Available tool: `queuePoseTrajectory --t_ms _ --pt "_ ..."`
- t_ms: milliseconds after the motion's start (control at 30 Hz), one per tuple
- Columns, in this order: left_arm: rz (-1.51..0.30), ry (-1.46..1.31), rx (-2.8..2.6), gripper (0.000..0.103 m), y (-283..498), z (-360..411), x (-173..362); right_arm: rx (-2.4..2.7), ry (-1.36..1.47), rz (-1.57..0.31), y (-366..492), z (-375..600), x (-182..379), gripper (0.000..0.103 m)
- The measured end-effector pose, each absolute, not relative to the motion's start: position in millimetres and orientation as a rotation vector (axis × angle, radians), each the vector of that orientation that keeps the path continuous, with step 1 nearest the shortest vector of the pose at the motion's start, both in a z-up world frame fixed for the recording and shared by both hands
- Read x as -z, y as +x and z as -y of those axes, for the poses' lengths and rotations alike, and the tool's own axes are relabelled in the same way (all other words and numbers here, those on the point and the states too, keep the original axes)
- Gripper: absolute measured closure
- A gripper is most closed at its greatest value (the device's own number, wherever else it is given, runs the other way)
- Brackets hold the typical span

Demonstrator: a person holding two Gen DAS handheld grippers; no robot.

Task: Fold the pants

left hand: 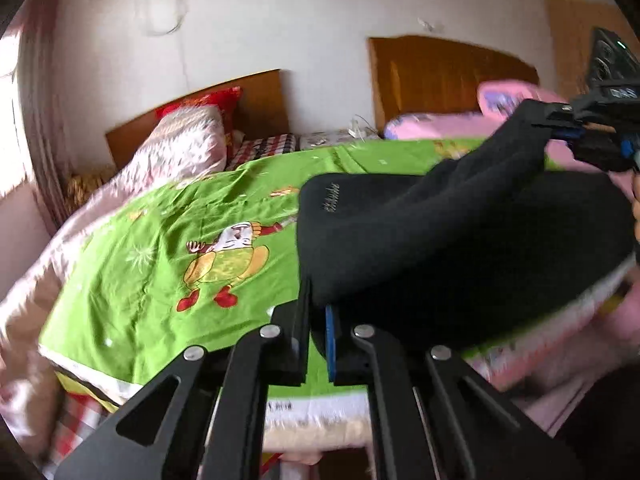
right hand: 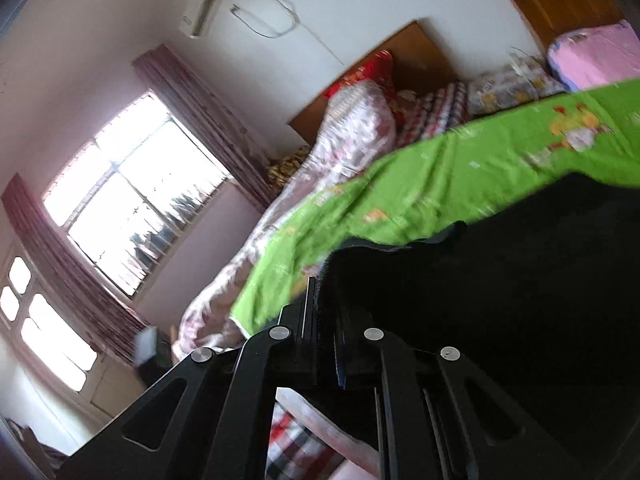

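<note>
pants [left hand: 460,248] are black, hanging just above the green bedsheet [left hand: 168,216], my left gripper [left hand: 318,320] and right gripper [right hand: 326,320] both pinched on their edge so i can lay them flat.

Both grippers, left [left hand: 318,344] and right [right hand: 326,344], are black linkage frames with silver rivets and blue-padded fingers [left hand: 331,340].

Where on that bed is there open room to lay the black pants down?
The bright green cartoon-print sheet is bare left of the black fleece pants, out to the pink floral quilt bunched along its far-left edge. Crowded: the headboard end, with a red pillow and that quilt.
</note>
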State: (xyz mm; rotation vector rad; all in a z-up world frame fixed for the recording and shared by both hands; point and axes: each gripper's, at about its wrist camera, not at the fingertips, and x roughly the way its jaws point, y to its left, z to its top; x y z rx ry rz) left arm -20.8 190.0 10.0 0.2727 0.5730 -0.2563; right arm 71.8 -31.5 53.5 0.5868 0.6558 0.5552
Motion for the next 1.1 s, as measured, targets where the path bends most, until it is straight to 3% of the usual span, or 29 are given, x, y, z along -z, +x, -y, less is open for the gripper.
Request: queuePoseTrajectory --t_ms 267,333,400,433,467,500,567,633,700,733,933,1033,1067,1100 --pt "-0.628 0.391 0.271 0.096 -22.7 -171.3 10.8 -0.456 0.632 -0.843 58.0 51.1 19.0 0.093" --pt "-0.653 0.421 0.278 0.091 -22.3 -170.9 12.6 -0.427 0.635 -0.853 60.6 53.8 22.1 0.093" --pt "-0.67 0.459 0.281 0.081 -24.2 -169.6 14.1 -0.415 0.639 -0.862 62.7 56.5 24.0 0.085" --pt "-0.687 0.467 0.301 0.076 -25.9 -171.0 13.6 -0.432 0.649 -0.87 61.1 57.7 21.6 0.08" --pt "-0.693 0.464 0.313 0.065 -27.8 -173.0 11.7 -0.446 0.646 -0.867 58.2 56.9 17.4 0.062" --pt "-0.691 0.444 0.325 0.054 -29.1 -177.2 7.7 -0.465 0.637 -0.853 55.9 57.3 12.9 0.033" --pt "-0.666 0.357 0.344 0.044 -29.2 -188.4 -4.2 -0.432 0.572 -0.824 46.2 59.0 -1.4 0.015" --pt "-0.631 0.239 0.376 0.04 -26.7 -197.1 -17.2 -0.412 0.536 -0.818 45.0 62.7 -6.7 0.015" --pt "-0.6 0.12 0.391 0.021 -17.4 -201.3 -25.9 -0.391 0.53 -0.845 54.1 67.0 -4.4 0.015" --pt "-0.6 0.097 0.384 0.02 -11.9 -200.1 -26.6 -0.398 0.539 -0.884 64.5 67.3 1.9 0.015" --pt "-0.774 0.123 0.342 0.02 32.5 -168.0 13.4 -0.574 0.545 -1.024 99.0 40.1 14.3 0.014" --pt "-0.742 0.124 0.331 0.02 27.7 -167.0 15.7 -0.605 0.477 -1.042 102.6 17.4 14.4 0.016" --pt "-0.744 0.119 0.339 0.02 27.6 -168.3 16.2 -0.604 0.489 -1.034 105.0 16.8 13.9 0.017" --pt "-0.745 0.12 0.346 0.02 28.1 -169.4 16.0 -0.6 0.52 -1.025 107.8 18.3 14.1 0.028"
